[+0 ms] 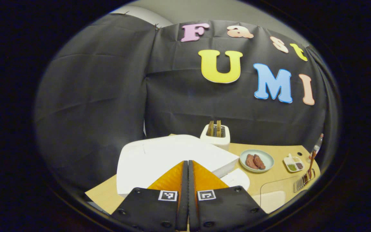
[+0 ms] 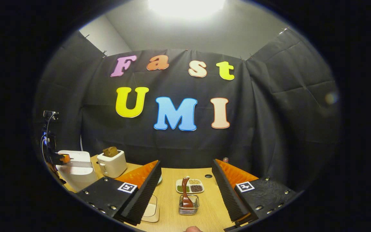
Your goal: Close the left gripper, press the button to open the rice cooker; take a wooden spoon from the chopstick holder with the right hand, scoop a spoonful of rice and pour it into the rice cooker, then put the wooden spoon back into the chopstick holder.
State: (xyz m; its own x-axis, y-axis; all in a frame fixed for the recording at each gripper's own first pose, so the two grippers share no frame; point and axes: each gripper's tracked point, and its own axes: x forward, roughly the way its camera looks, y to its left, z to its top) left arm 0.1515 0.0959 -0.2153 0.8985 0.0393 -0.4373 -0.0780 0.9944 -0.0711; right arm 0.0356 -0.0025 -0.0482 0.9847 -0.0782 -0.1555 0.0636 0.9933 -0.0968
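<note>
While my left gripper [image 1: 188, 167] is pressed shut above the cooker [image 1: 172, 158], my right gripper [image 2: 185, 187] gapes wide, empty, toward the spoon [image 2: 186, 193]; probably light, stiff wood, best pinched at its handle.

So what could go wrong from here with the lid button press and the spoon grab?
1. The left hand-held gripper, fingers together, hovers over the white rice cooker; an off-centre push could miss the button, which I can't make out.
2. The wooden spoon stands in a light wire chopstick holder; the open right hand-held gripper may tip it.
3. The sectioned grain dish sits just behind and could get knocked.
</note>
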